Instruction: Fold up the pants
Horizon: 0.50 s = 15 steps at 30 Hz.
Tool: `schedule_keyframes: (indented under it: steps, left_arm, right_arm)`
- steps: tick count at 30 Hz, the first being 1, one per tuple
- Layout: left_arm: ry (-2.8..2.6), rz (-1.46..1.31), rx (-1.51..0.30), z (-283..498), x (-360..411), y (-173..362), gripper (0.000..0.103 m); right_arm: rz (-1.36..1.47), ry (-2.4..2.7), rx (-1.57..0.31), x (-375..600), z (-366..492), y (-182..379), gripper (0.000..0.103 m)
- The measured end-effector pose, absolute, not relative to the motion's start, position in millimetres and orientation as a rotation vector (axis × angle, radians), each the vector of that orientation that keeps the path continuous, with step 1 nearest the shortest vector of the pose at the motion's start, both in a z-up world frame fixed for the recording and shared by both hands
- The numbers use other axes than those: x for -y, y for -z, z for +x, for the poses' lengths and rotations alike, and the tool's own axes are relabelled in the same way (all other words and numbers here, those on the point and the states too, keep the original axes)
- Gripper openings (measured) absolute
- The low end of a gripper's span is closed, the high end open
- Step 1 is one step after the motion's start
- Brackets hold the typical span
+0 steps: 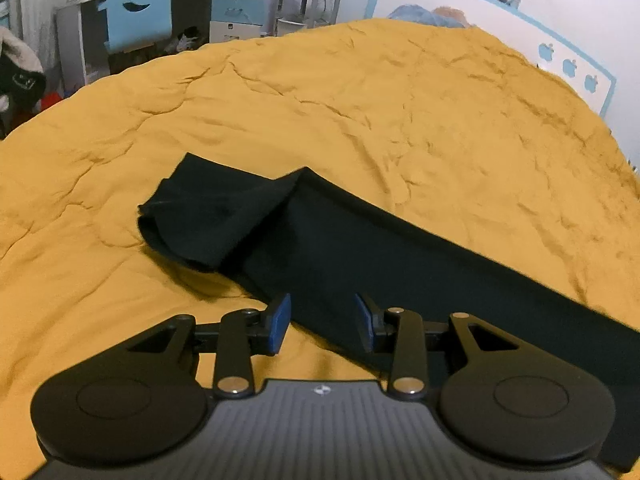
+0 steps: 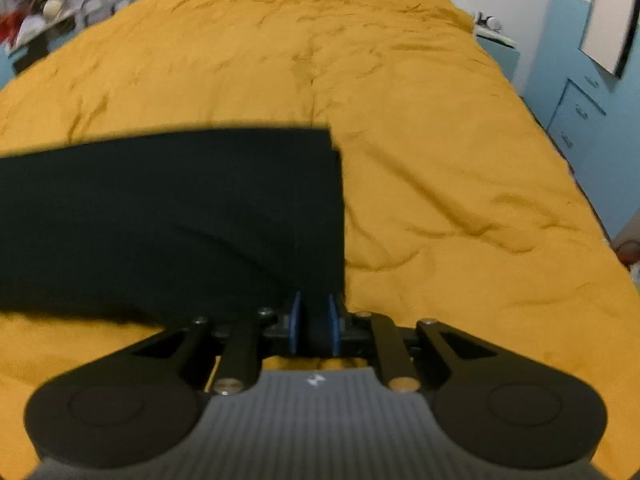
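Note:
Black pants (image 1: pixel 360 248) lie as a long band across the mustard-yellow bedspread (image 1: pixel 360 92). In the left wrist view the far end is folded over into a rumpled flap (image 1: pixel 208 216). My left gripper (image 1: pixel 323 326) is open and empty, just above the near edge of the pants. In the right wrist view the pants (image 2: pixel 180 216) end in a straight edge at the right. My right gripper (image 2: pixel 315 326) is shut on the near right corner of the pants, with black cloth between the blue pads (image 2: pixel 295 322).
The bedspread (image 2: pixel 440 140) covers the whole bed. Beyond the bed stand a blue chair (image 1: pixel 138 8), shelves and clutter (image 1: pixel 240 4). A blue-framed headboard (image 1: pixel 520 32) is at the far right. Blue cabinets (image 2: pixel 592 112) stand to the right of the bed.

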<state>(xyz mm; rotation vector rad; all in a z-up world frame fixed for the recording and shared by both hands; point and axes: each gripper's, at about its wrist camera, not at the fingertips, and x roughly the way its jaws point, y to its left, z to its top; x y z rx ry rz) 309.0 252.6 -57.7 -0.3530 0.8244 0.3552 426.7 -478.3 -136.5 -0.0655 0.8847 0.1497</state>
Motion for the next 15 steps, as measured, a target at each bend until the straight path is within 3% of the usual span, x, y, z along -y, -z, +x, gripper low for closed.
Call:
schedule_keyframes:
  steps: [6,15]
  left_arm:
    - [-0.332,-0.457,-0.786,297,-273,50,0.045]
    - [-0.431,-0.621,-0.691,283,-339,60,0.05]
  right_arm:
    - [-0.104,-0.304,-0.813,407,426,106,0.016]
    - [-0.062,-0.275,-0.933,362,440,153,0.017]
